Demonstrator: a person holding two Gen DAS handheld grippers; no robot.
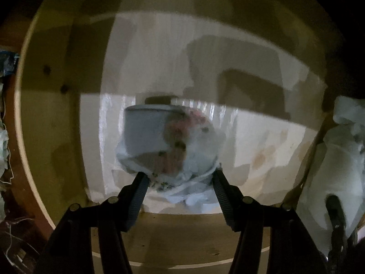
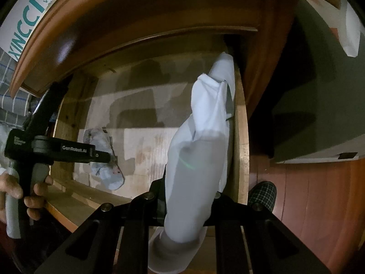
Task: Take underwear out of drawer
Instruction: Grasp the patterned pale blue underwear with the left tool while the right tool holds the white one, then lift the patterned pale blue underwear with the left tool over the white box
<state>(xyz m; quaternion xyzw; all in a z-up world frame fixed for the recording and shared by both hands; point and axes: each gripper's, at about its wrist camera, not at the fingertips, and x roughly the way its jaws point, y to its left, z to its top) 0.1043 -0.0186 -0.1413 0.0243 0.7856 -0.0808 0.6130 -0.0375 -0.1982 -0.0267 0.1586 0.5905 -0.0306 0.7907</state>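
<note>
against drawer [image 2: 241, 137] wall, right gripper [image 2: 187, 203] apparently clamping white garment [image 2: 205, 123]; left gripper [image 1: 180, 178] wide around floral underwear [image 1: 168, 141].

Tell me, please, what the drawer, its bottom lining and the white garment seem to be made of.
Drawer: apparently wood, pale and unvarnished inside; knots show on its side wall.
Bottom lining: probably glossy paper or plastic sheet; it reflects light, and looks stained.
White garment: soft woven or knitted cloth, likely cotton; it folds and drapes limply.

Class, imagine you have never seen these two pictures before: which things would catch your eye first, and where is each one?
First, the long white garment clamped in the right gripper, draped along the right wall of the open wooden drawer. Next, the rolled floral underwear on the drawer's pale liner, framed by the left gripper's open fingers. The teal-lettered box at the upper left of the right wrist view also stands out.
</note>
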